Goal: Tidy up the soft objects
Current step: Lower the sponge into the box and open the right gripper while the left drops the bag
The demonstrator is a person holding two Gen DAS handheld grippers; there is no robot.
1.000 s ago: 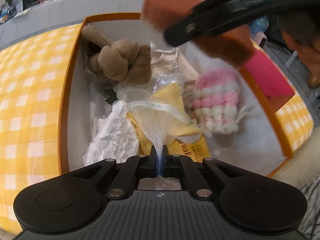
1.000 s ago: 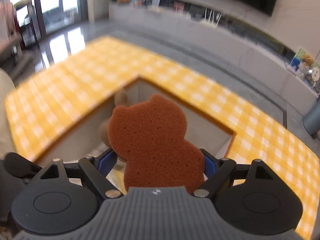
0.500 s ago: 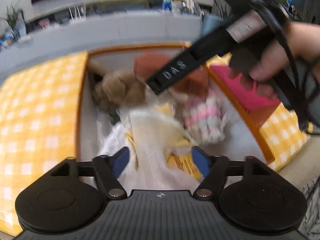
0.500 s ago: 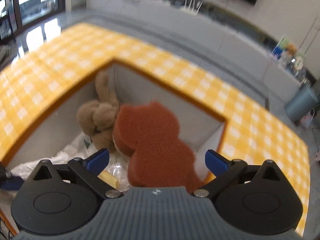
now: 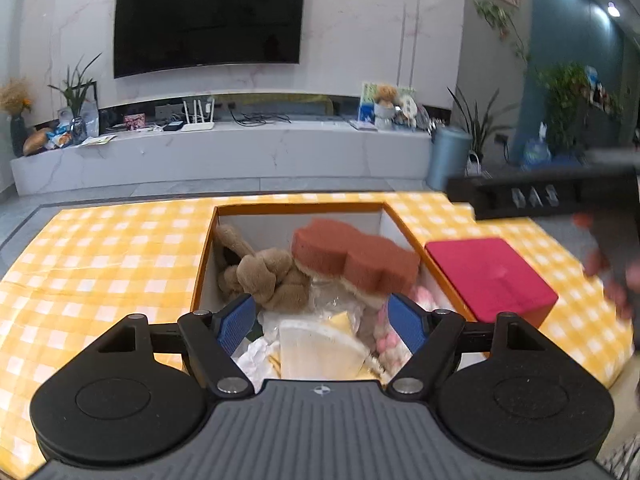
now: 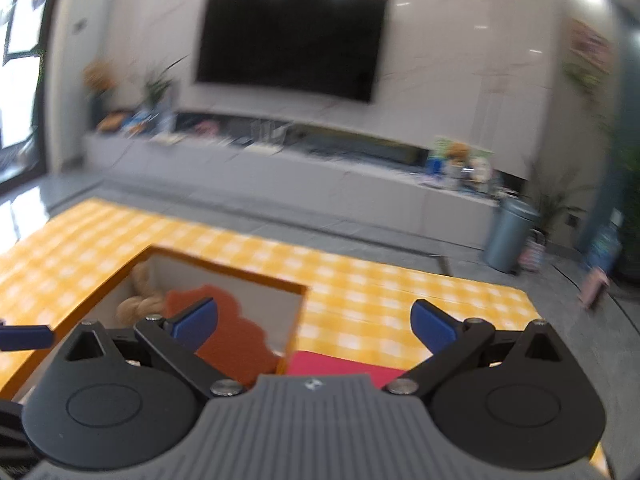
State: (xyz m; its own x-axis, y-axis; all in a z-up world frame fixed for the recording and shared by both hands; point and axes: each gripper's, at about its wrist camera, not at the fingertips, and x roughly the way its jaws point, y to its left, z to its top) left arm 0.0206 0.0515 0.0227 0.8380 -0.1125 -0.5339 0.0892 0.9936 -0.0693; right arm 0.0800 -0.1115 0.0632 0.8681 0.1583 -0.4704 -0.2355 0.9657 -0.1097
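One orange box, one brown sponge, one plush rabbit, two empty claws

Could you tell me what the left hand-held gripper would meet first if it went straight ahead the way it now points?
Probably the pile in the orange-rimmed box: the left hand-held gripper is open, and the pale yellow cloth lies closest between its fingers, with the brown bear-shaped sponge behind it. Depth is unclear.

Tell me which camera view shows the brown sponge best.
The left wrist view: the brown sponge is sharp there, with its lobed outline and thickness visible, resting on top of the pile in the orange-rimmed box beside the plush toy. The right wrist view is blurred, and its hand-held gripper partly hides the sponge.
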